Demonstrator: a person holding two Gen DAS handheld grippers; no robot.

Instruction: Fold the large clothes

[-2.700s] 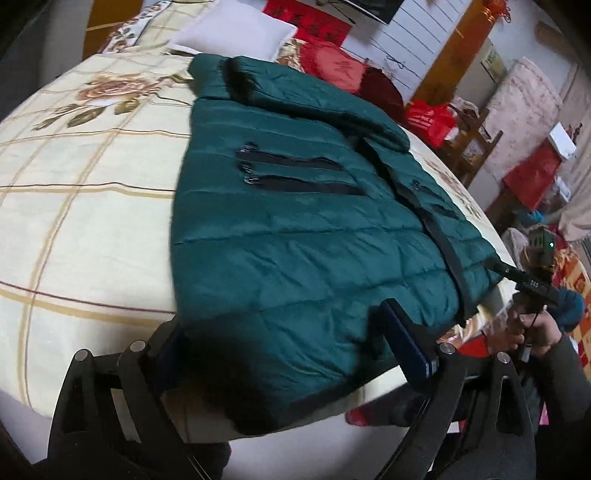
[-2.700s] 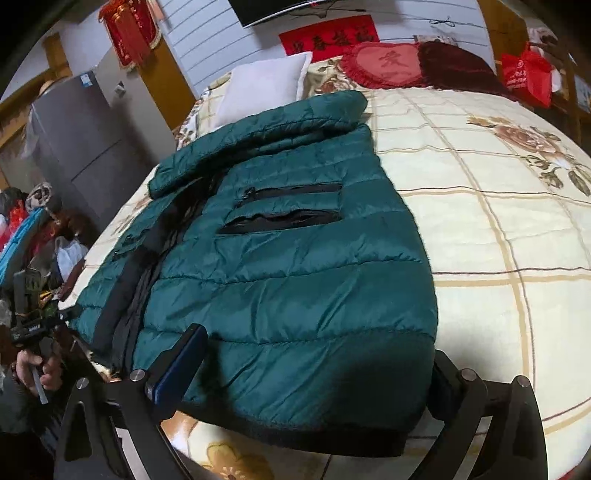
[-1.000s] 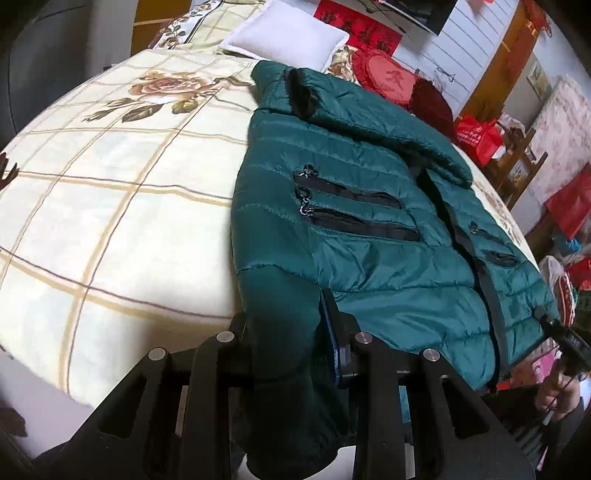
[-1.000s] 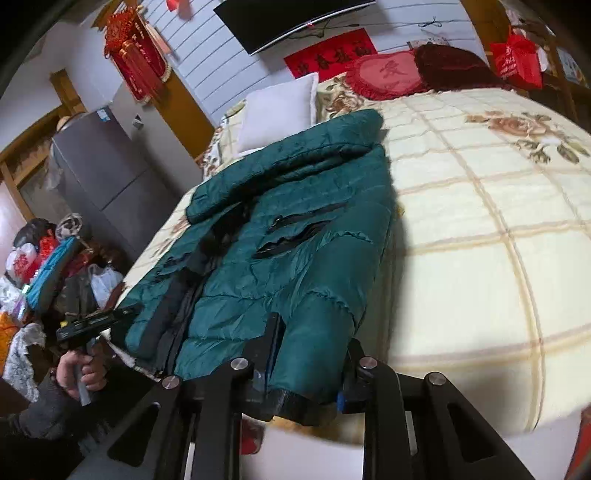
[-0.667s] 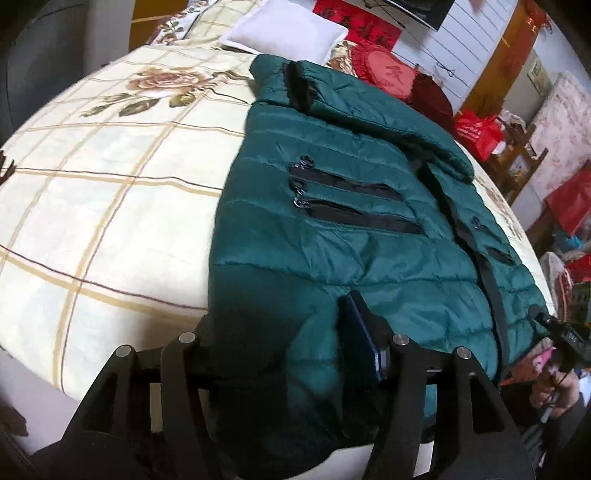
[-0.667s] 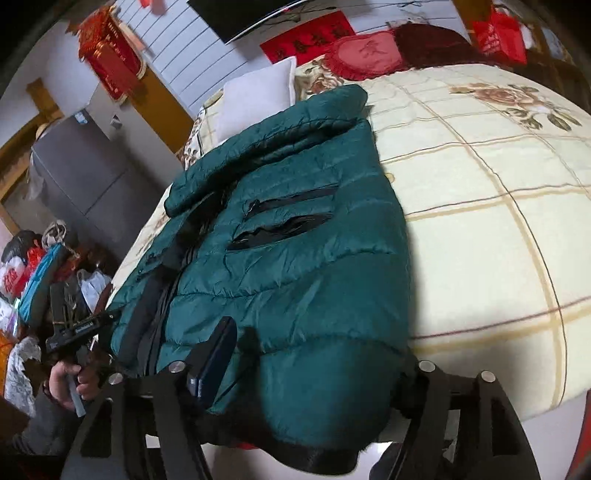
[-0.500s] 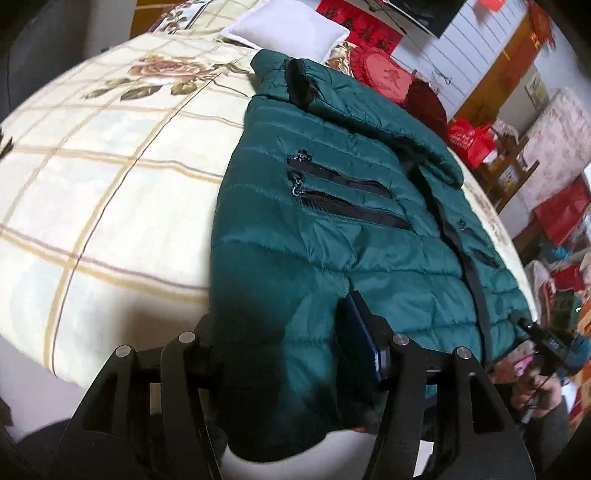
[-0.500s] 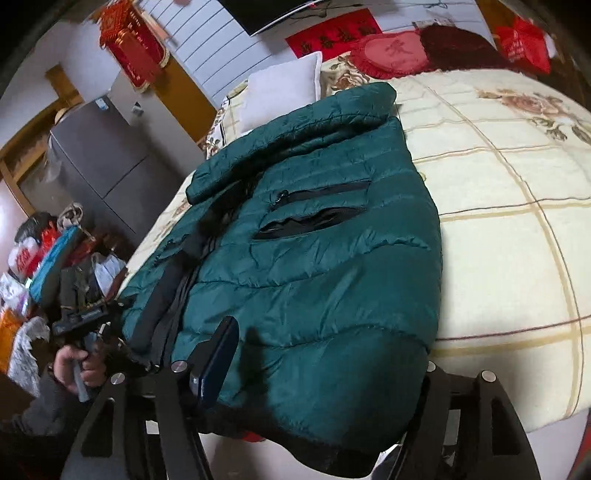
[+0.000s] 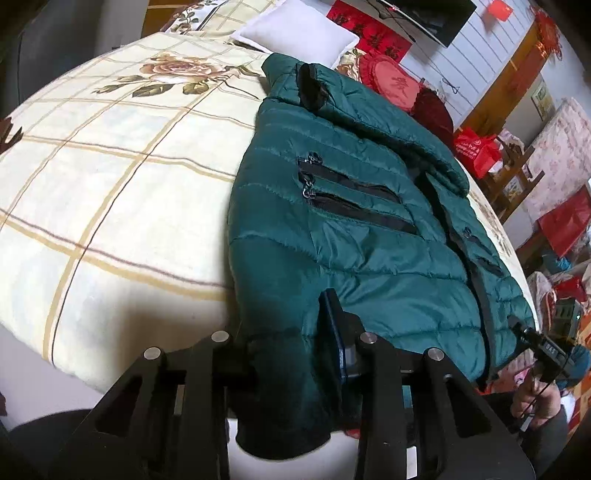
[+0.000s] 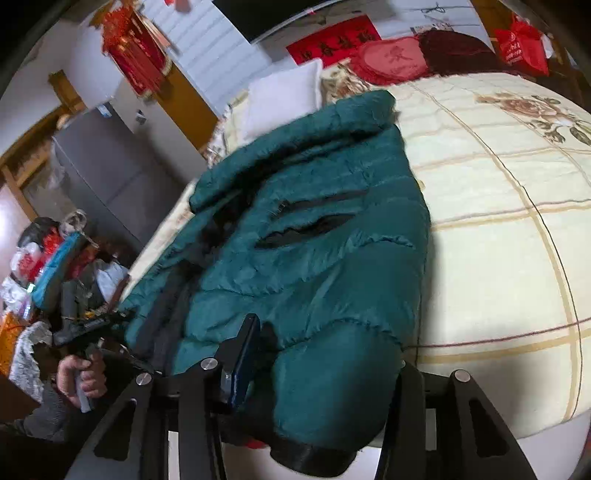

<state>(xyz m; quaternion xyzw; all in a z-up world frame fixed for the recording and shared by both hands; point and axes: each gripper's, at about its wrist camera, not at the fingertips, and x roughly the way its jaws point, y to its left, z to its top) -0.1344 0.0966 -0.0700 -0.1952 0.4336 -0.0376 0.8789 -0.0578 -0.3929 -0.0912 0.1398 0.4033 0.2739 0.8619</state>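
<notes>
A dark green puffer jacket [image 9: 351, 229] lies front up on the cream checked bed [image 9: 110, 184], its hem hanging over the near edge. My left gripper [image 9: 284, 325] is at the hem's left corner. Its jaws are closing, with the fabric bunched and pressed between them. In the right wrist view the jacket [image 10: 314, 258] is blurred. My right gripper [image 10: 328, 350] straddles the hem's right corner. Its jaws are closing too but stand wider, with a dark gap beside the blue pad [image 10: 243, 354]. A person's hand [image 10: 81, 373] holds the other gripper at the left.
A white pillow [image 9: 299, 33] and red cushions [image 9: 391, 81] lie at the head of the bed. A grey cabinet [image 10: 99, 173] and piled bags [image 10: 44, 258] stand on one side. Red bags [image 9: 476, 151] and a wooden chair stand on the other.
Both grippers pinched the hem a second ago, opened wide around it, and have narrowed again. The left is back to a tight pinch; the right stays wider. The jacket's near edge is bunched again.
</notes>
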